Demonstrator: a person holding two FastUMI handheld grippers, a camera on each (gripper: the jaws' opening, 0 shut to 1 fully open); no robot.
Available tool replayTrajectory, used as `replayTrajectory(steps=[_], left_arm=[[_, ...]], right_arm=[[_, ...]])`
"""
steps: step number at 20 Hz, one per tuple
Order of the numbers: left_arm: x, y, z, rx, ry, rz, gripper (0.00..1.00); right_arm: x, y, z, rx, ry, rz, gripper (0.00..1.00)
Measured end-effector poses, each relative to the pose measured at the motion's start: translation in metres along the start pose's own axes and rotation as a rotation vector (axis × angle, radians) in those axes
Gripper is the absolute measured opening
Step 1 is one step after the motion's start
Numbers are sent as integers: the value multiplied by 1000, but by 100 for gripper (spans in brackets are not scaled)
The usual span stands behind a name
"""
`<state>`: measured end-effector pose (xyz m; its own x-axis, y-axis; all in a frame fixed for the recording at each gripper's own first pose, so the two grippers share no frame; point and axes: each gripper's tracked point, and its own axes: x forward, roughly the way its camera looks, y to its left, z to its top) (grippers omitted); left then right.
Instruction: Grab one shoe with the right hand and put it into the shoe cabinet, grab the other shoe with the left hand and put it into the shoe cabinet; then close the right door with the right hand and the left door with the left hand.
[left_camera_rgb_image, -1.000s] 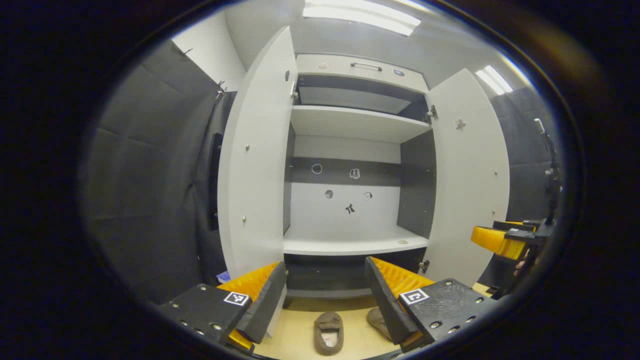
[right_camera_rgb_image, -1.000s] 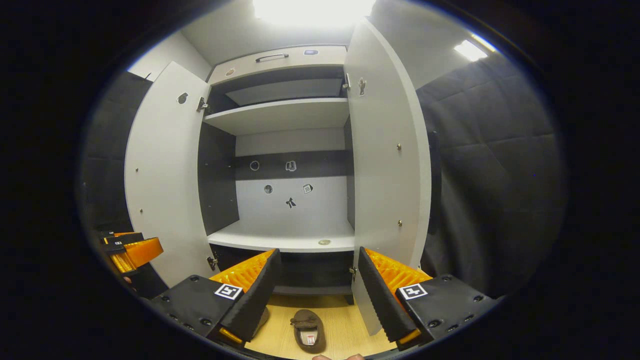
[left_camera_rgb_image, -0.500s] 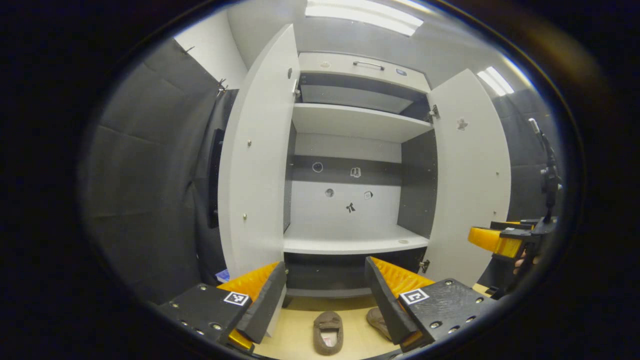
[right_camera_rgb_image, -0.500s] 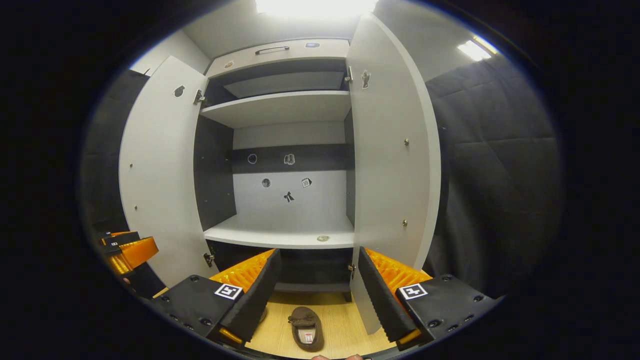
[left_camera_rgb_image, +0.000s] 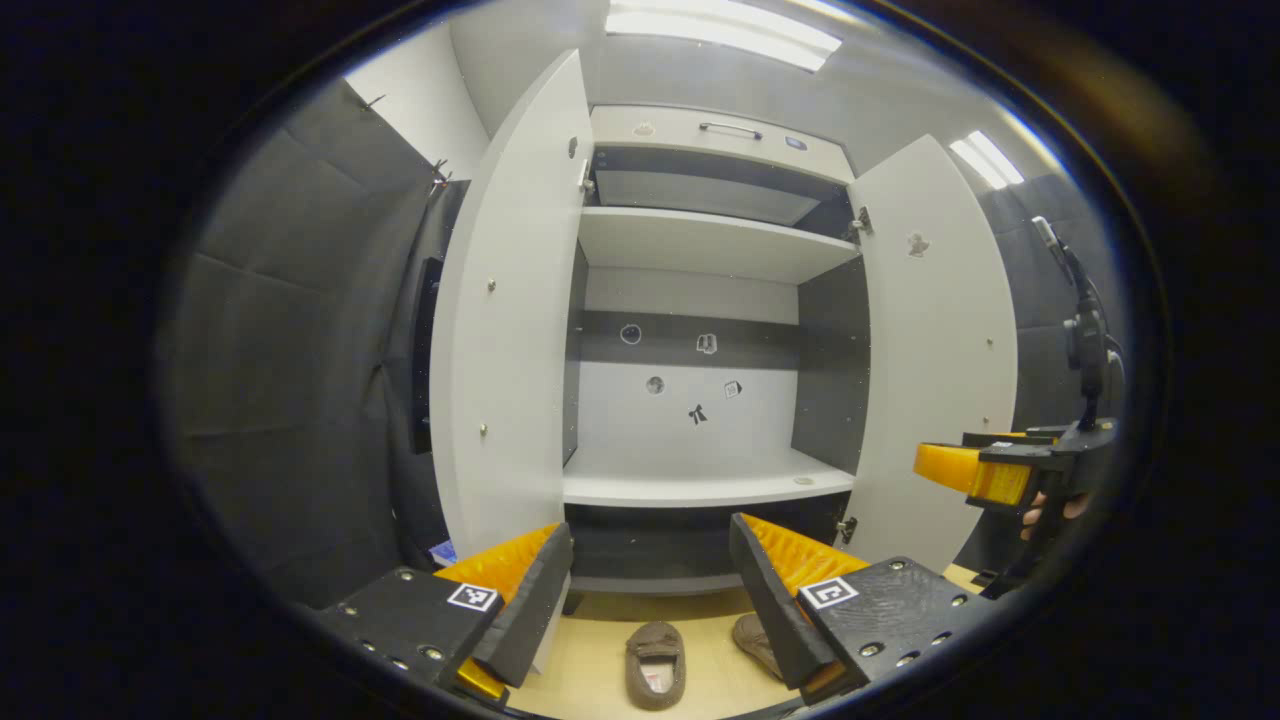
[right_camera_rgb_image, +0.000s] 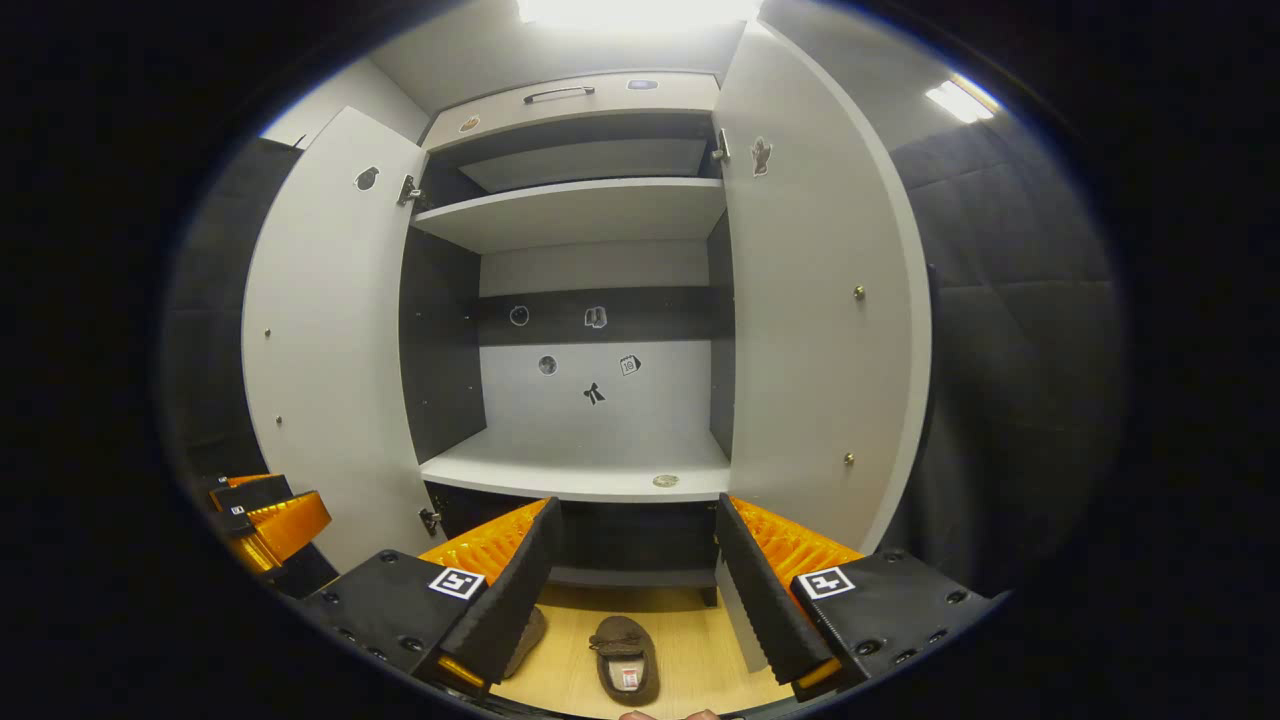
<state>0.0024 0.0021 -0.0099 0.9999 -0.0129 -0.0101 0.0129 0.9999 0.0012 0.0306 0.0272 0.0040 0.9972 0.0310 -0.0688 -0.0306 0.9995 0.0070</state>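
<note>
A white shoe cabinet (left_camera_rgb_image: 700, 490) (right_camera_rgb_image: 580, 470) stands with both doors swung open and bare shelves inside. Two brown slipper-like shoes lie on the wooden floor in front of it. In the left gripper view one shoe (left_camera_rgb_image: 656, 663) lies between my fingers' line and the other shoe (left_camera_rgb_image: 752, 640) is half hidden by a finger. In the right gripper view one shoe (right_camera_rgb_image: 625, 658) lies in full sight and the other (right_camera_rgb_image: 527, 630) peeks past a finger. My left gripper (left_camera_rgb_image: 650, 590) and right gripper (right_camera_rgb_image: 632, 580) are both open, above the shoes, holding nothing.
The left door (left_camera_rgb_image: 510, 330) (right_camera_rgb_image: 320, 340) and right door (left_camera_rgb_image: 940, 350) (right_camera_rgb_image: 815, 310) jut out on either side. Black padded booth walls flank the cabinet. The right gripper (left_camera_rgb_image: 985, 475) shows at the right in the left gripper view, the left gripper (right_camera_rgb_image: 265, 510) at the left in the right gripper view.
The right gripper has shifted a little, so the cabinet's right door looms larger and the shoe sits slightly farther right in its view. The left gripper has barely moved.
</note>
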Motion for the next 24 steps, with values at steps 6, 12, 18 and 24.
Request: replayTrajectory(steps=[6,12,18,24], left_arm=[[-7,6,-6,-6,10,17,100],[-14,12,-24,43,31,34,93],[-20,3,-52,38,98,10,93],[-23,-2,-72,-4,148,-5,93]], right_arm=[[22,14,-24,-5,64,34,96],[39,42,-104,-67,261,154,98],[45,54,-189,-23,424,191,98],[57,60,-261,17,535,192,96]])
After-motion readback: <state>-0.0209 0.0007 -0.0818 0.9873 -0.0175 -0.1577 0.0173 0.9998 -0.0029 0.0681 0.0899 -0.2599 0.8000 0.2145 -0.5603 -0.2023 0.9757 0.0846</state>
